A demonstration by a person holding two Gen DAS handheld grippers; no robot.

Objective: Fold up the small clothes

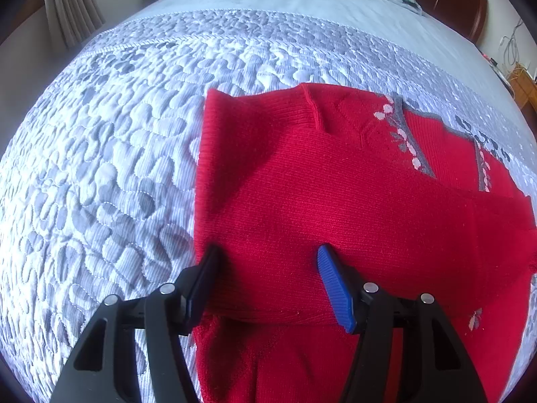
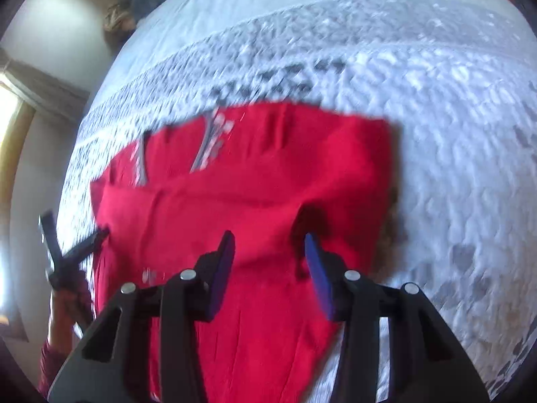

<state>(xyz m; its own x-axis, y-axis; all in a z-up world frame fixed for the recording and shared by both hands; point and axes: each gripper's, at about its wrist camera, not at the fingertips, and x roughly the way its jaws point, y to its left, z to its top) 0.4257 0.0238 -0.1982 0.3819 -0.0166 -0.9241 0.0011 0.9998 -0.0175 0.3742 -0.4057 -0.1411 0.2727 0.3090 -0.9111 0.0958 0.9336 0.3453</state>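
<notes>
I've got the left gripper (image 1: 268, 255) low over the near left part of the red sweater (image 1: 335, 201), jaws spread wide with knit between them and nothing pinched, while the right gripper (image 2: 268, 238) hangs over the near right part, jaws just as wide and empty. The sweater lies partly folded on the quilted bedspread (image 1: 100, 168), a layer doubled across its middle. My left view is sharp and catches the wooden headboard (image 1: 453, 0) far off; my right view is blurred but shows the left gripper at the sweater's left edge.
</notes>
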